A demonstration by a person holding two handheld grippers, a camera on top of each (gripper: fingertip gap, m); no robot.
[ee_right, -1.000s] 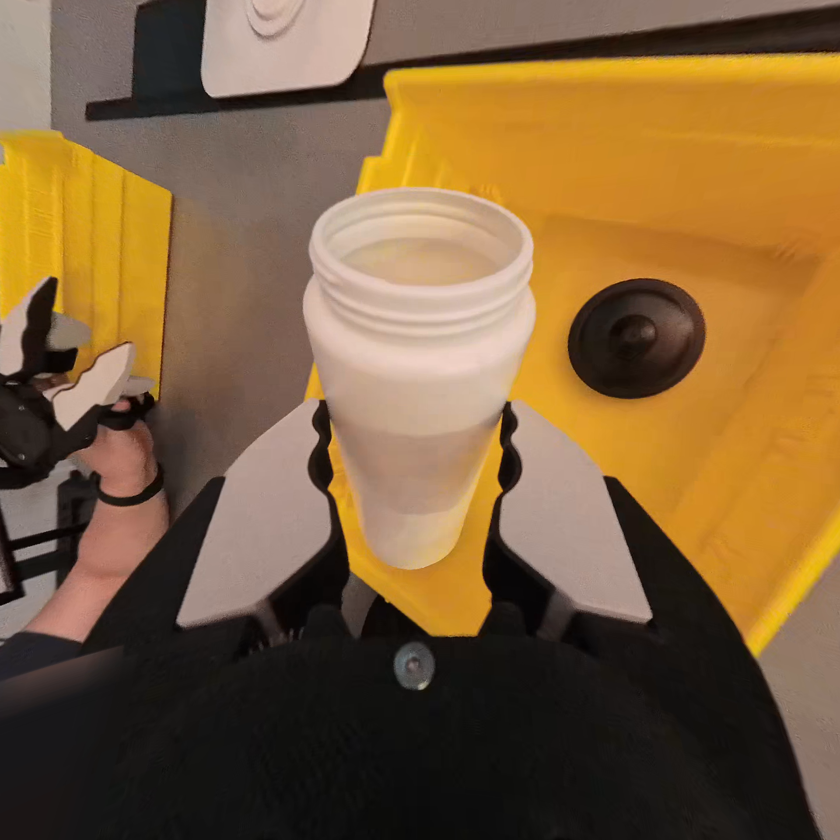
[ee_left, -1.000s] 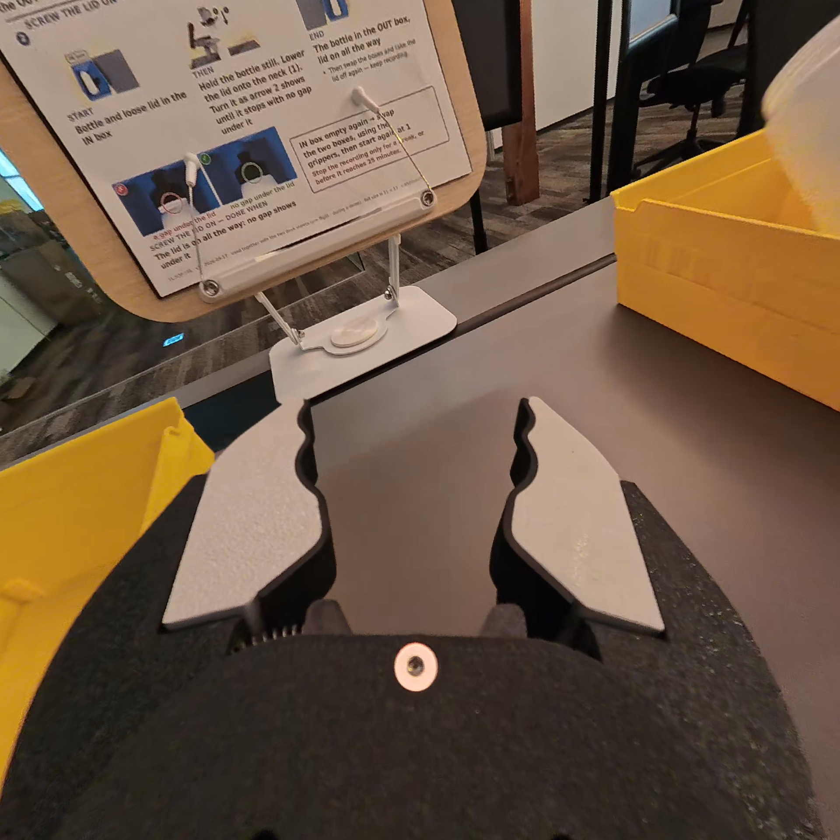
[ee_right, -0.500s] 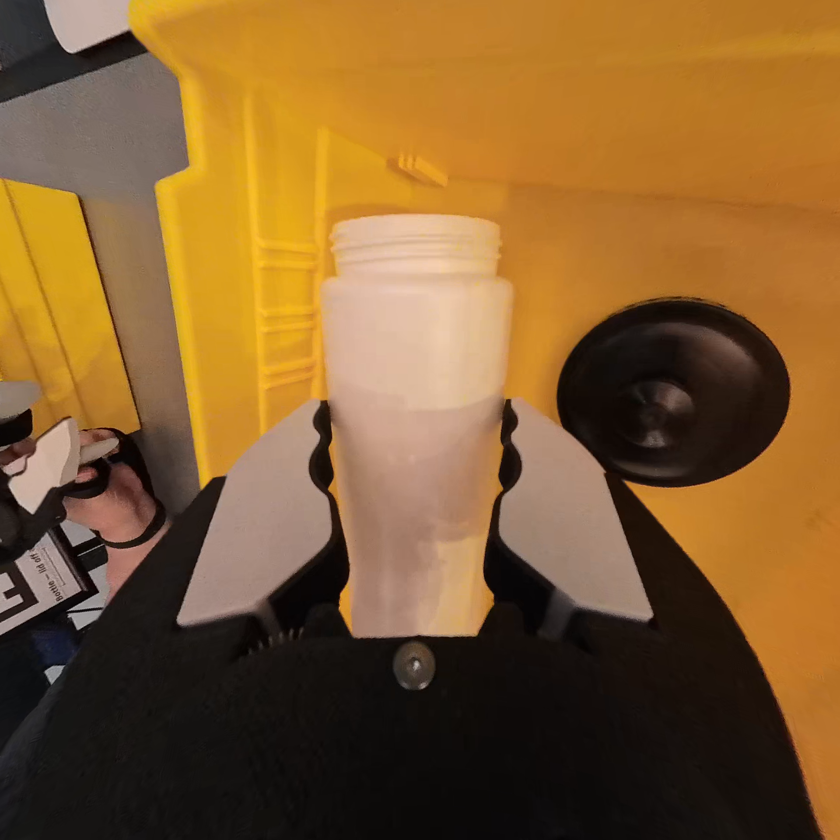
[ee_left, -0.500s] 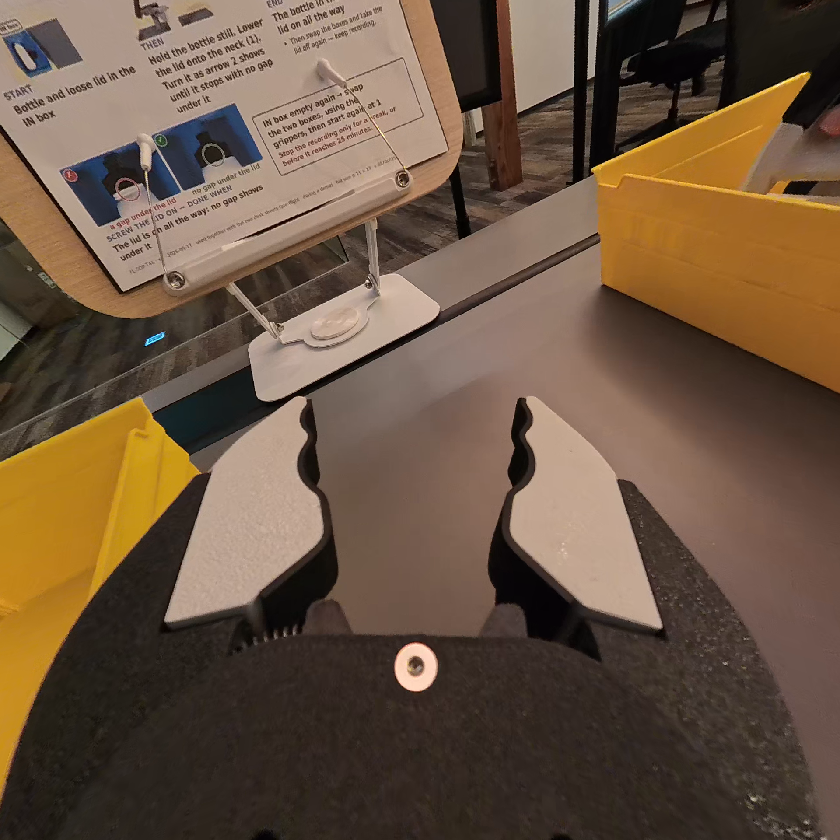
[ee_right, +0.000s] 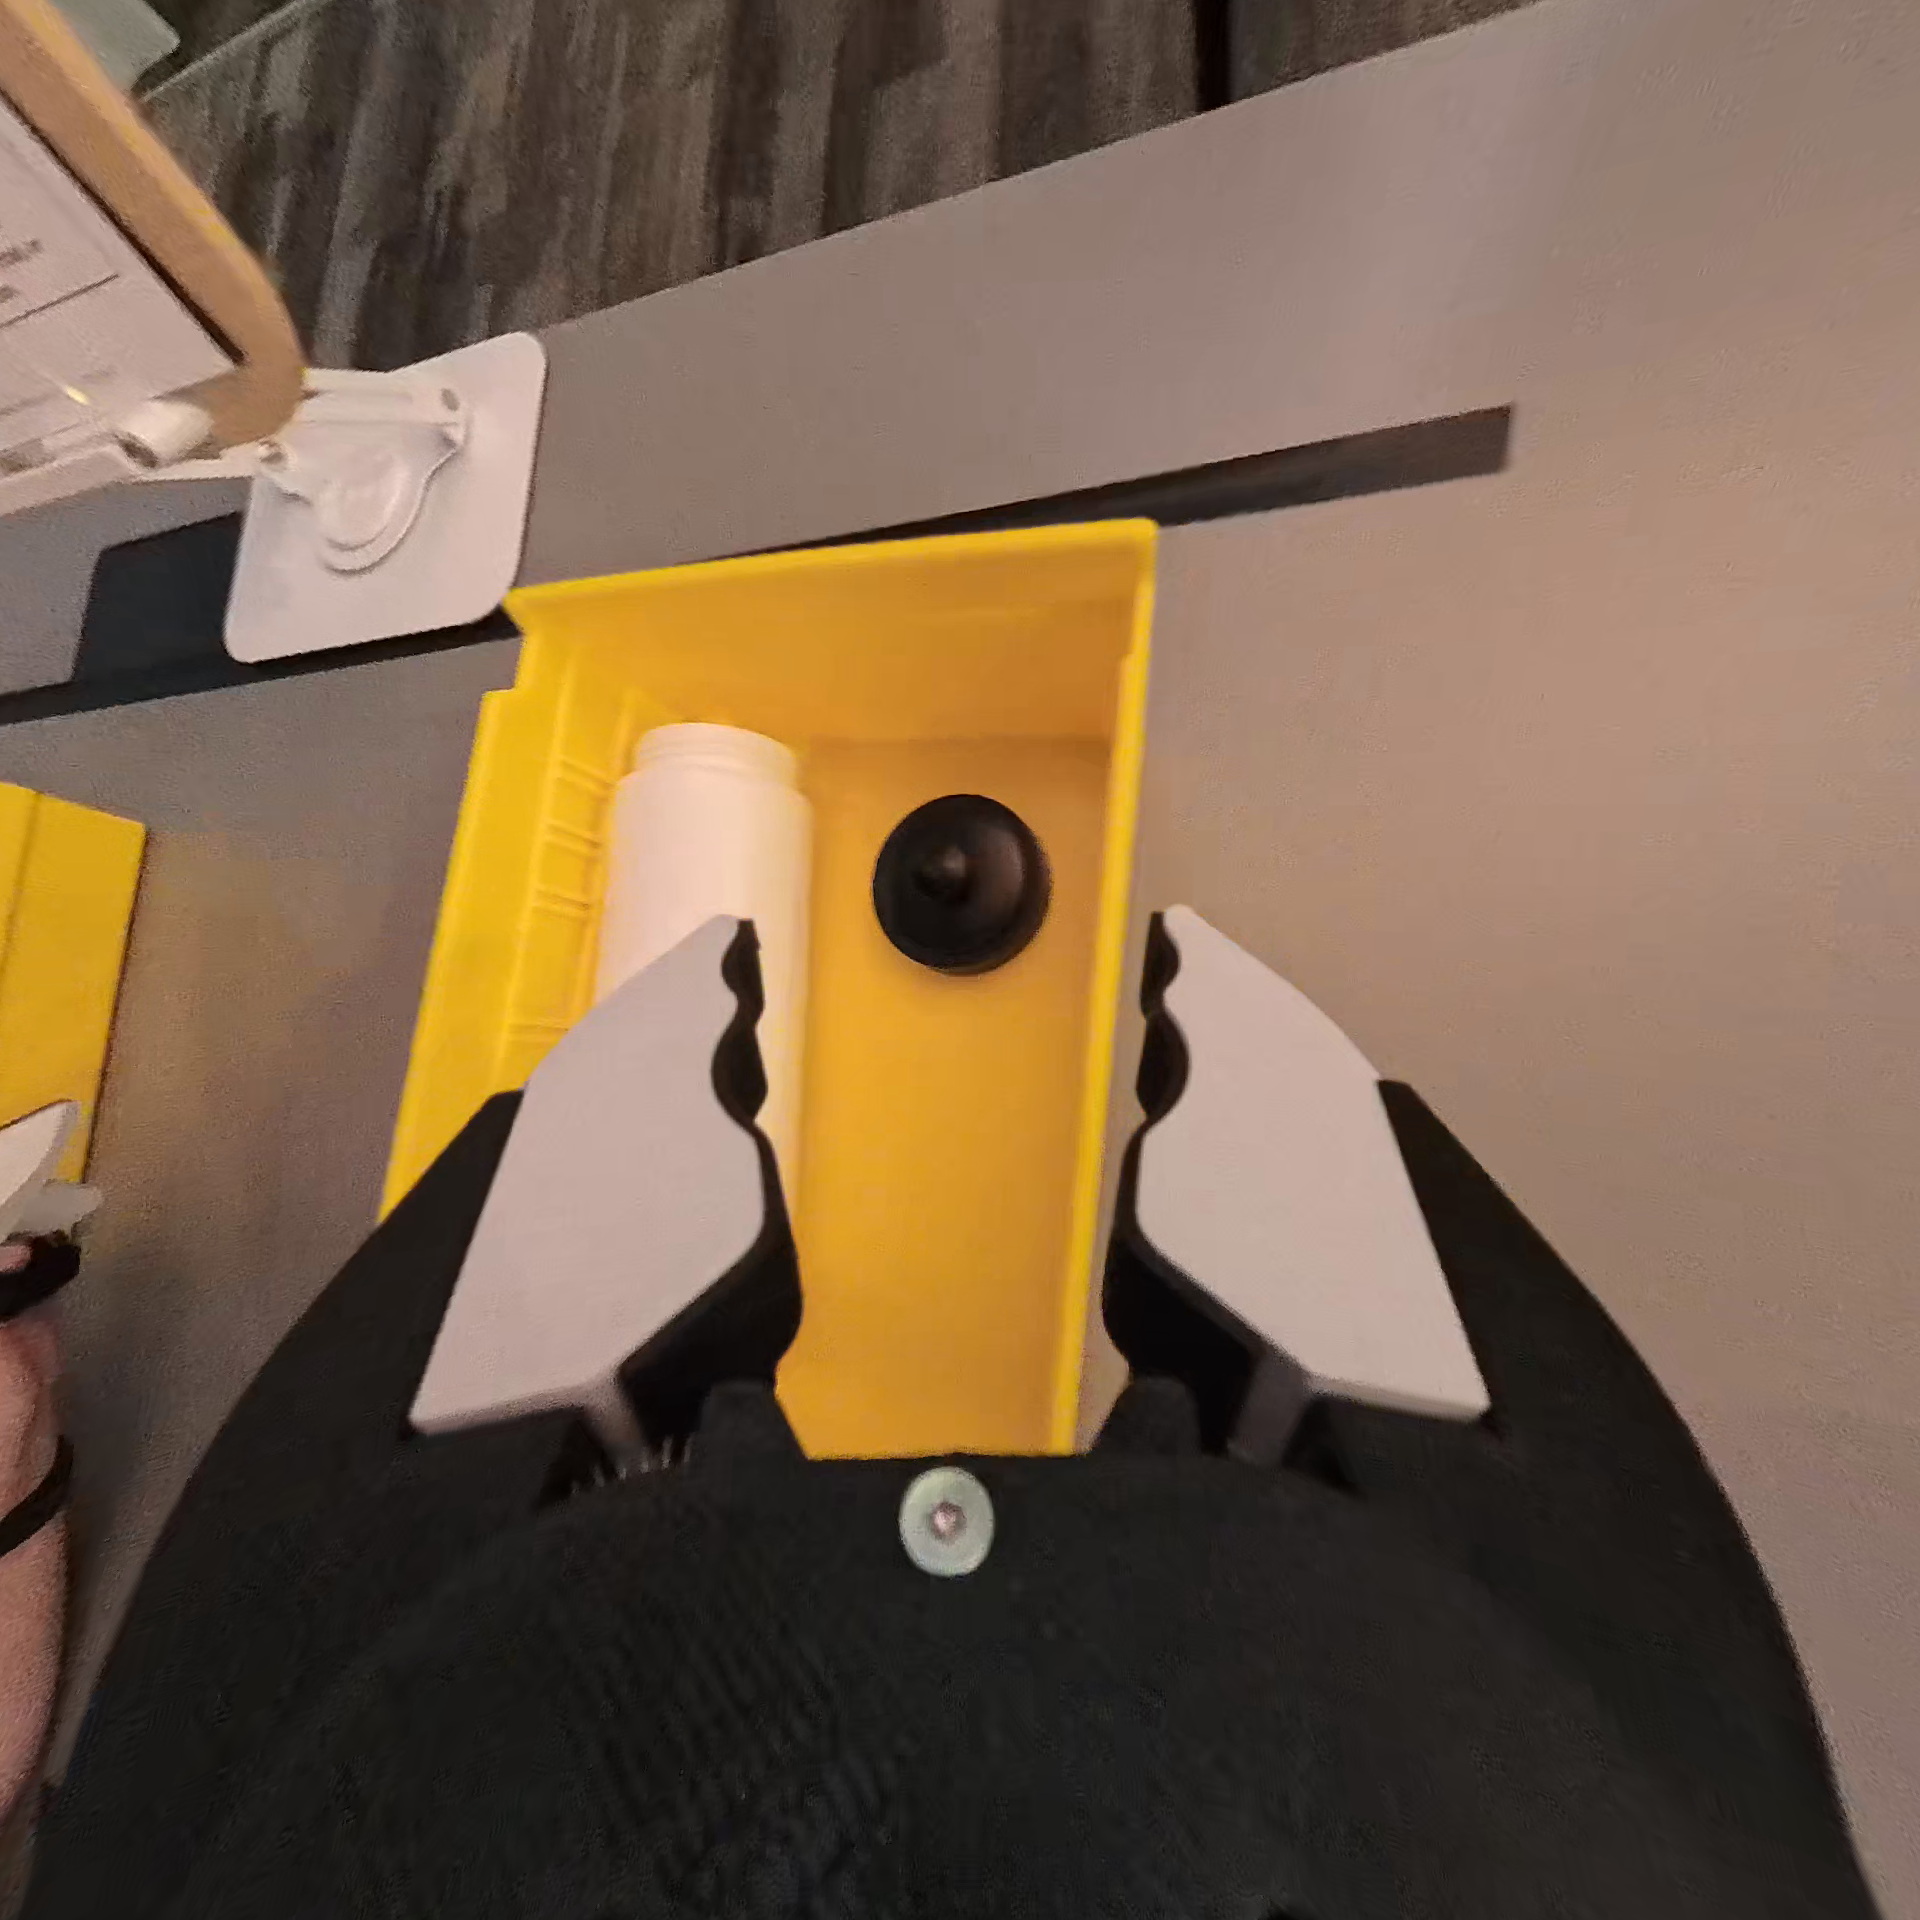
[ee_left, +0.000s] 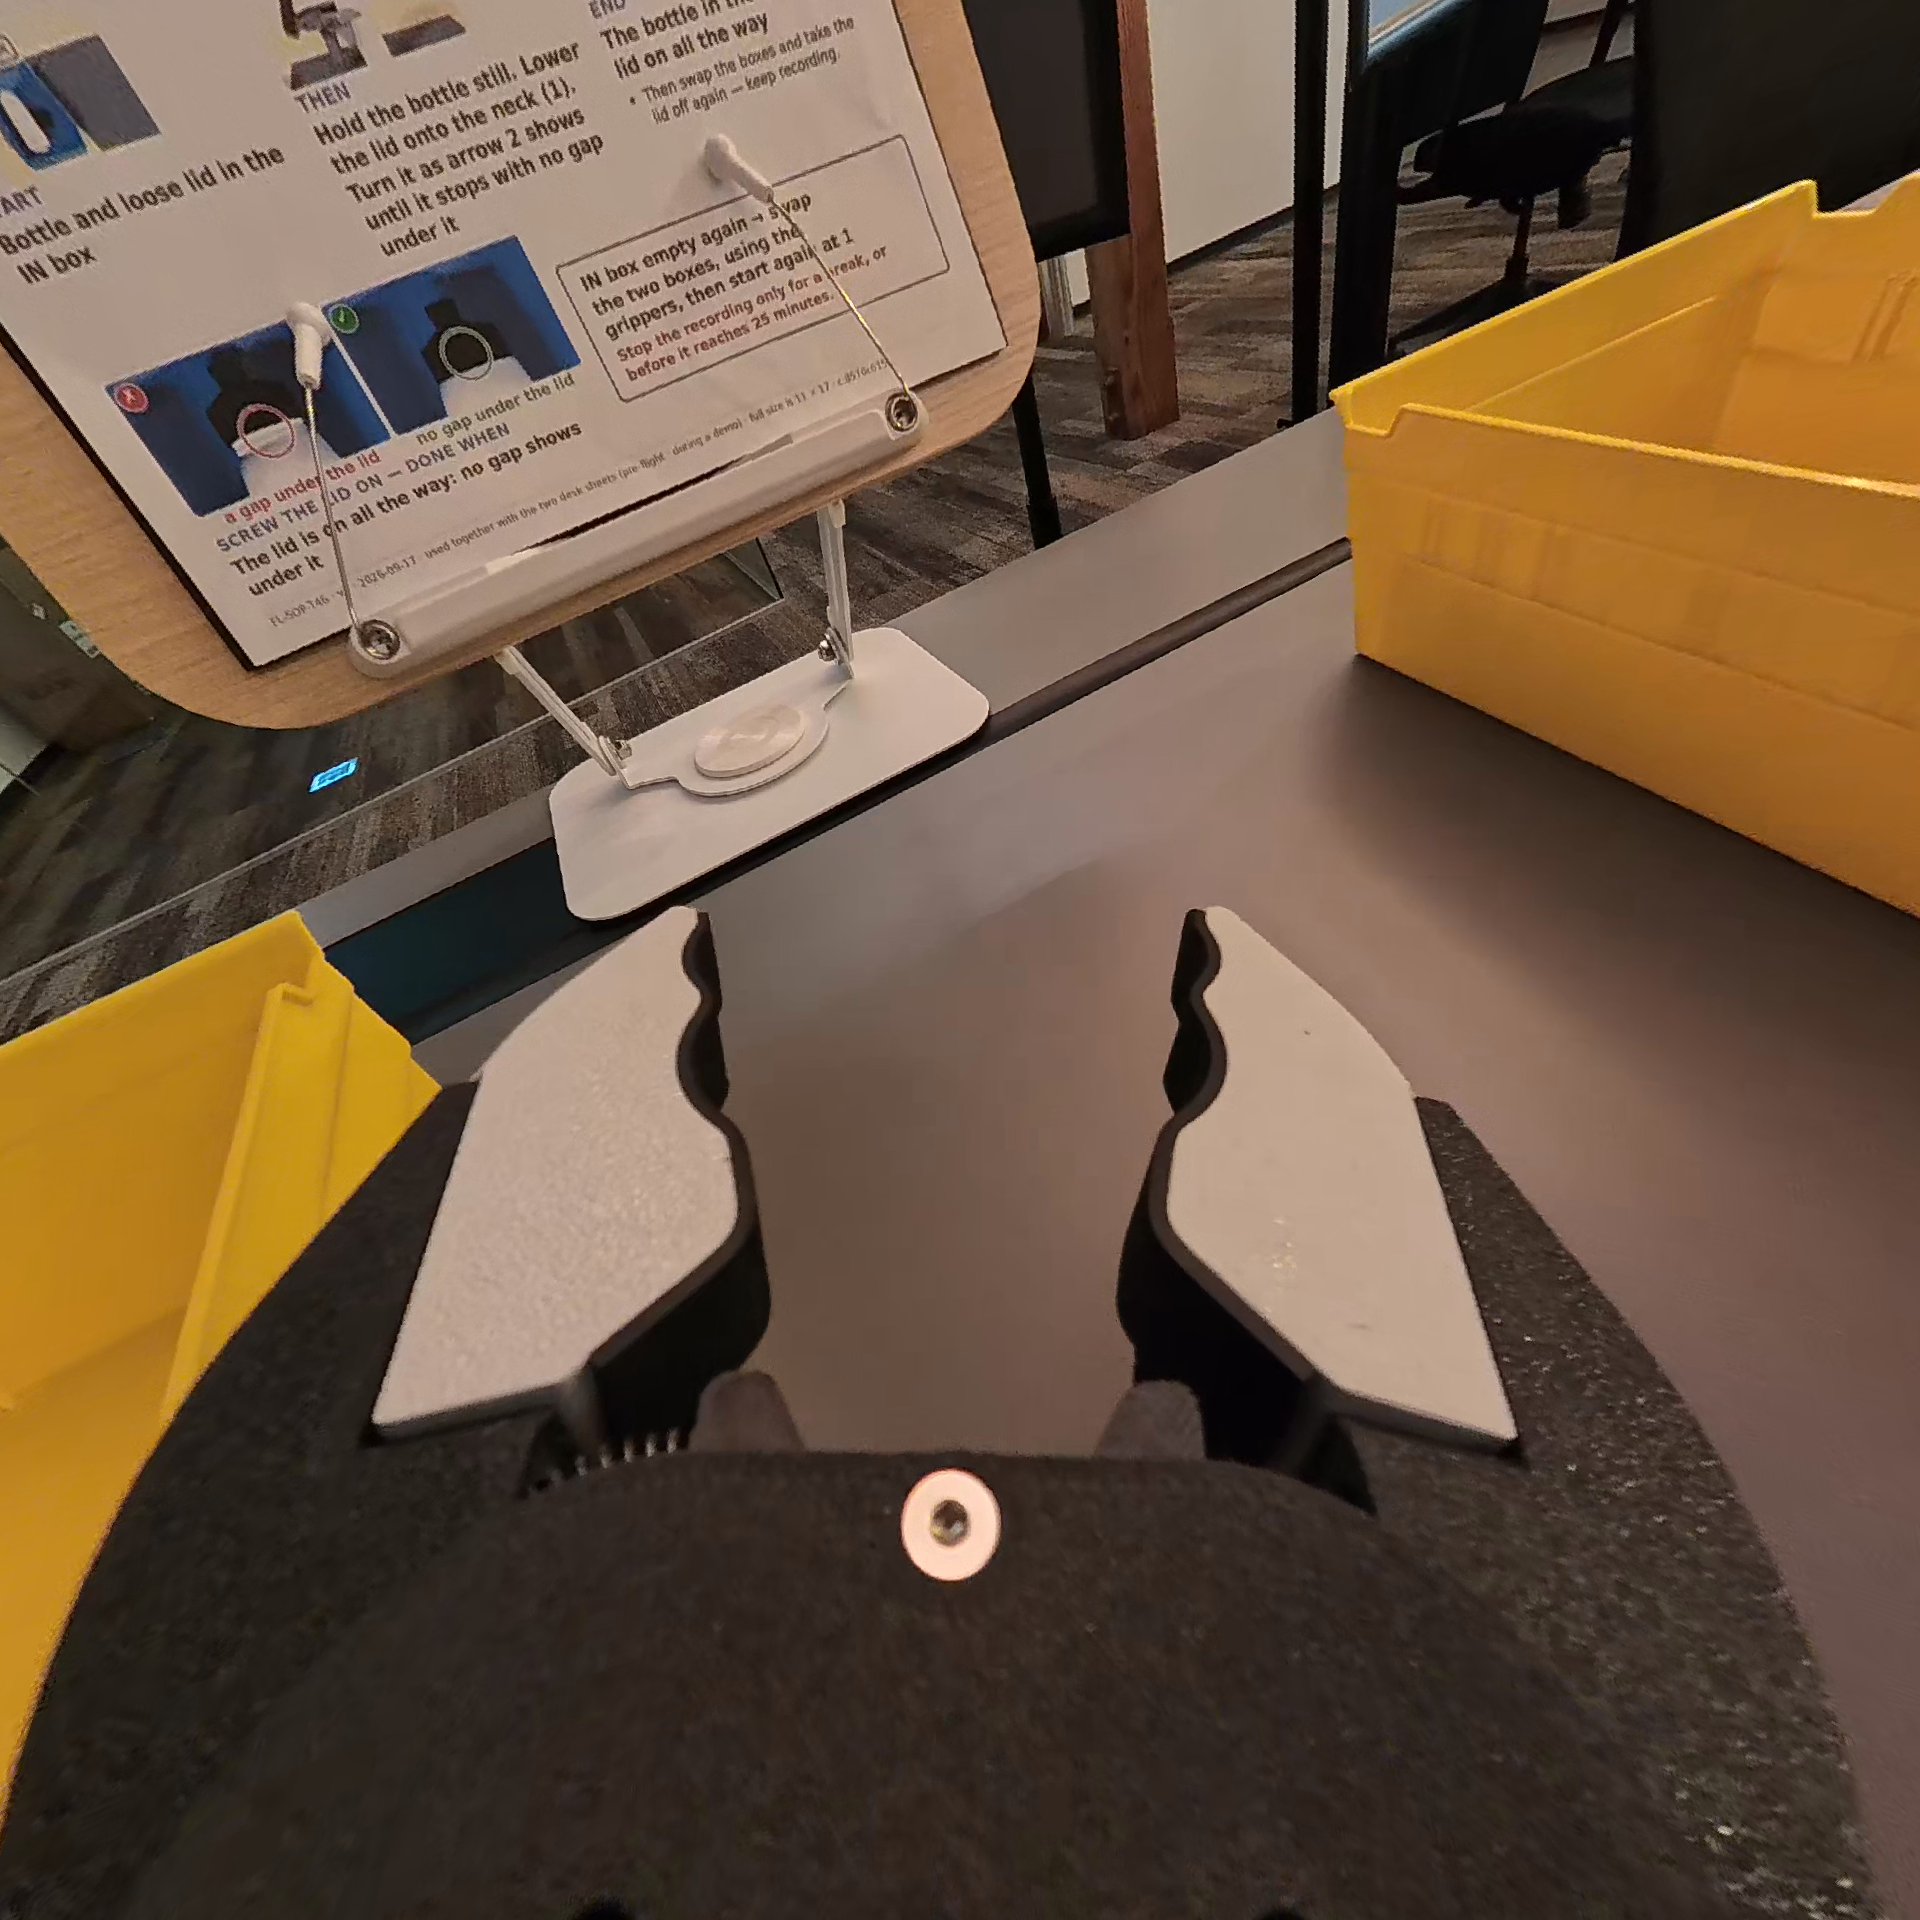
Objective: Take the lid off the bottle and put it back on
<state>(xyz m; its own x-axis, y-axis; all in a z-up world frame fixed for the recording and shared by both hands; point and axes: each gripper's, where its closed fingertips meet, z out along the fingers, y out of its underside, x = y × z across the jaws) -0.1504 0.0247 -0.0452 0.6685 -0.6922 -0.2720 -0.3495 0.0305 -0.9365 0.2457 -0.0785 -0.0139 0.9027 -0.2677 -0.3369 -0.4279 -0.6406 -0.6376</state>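
Observation:
In the right wrist view, a white bottle (ee_right: 707, 862) without its lid lies on its side along the left wall of a yellow bin (ee_right: 1132, 727). The black lid (ee_right: 961, 883) lies loose beside it on the bin floor. My right gripper (ee_right: 948, 925) is open and empty, raised above the near end of the bin; nothing is between its pads. My left gripper (ee_left: 945, 925) is open and empty over the dark table (ee_left: 1351, 935), left of the same bin (ee_left: 1621, 582). Its tip shows at the right wrist view's left edge (ee_right: 31, 1153).
A second yellow bin (ee_left: 156, 1195) stands at the left. A wooden board with an instruction sheet (ee_left: 468, 260) stands on a white stand (ee_left: 769, 769) at the table's far edge. A person's hand (ee_right: 21, 1382) holds the left gripper. Chairs and carpet lie beyond the table.
My right gripper lowered the bottle into the bin, let it go and drew back up and away. The bottle now lies in the bin. The left gripper shifted slightly and stayed open.

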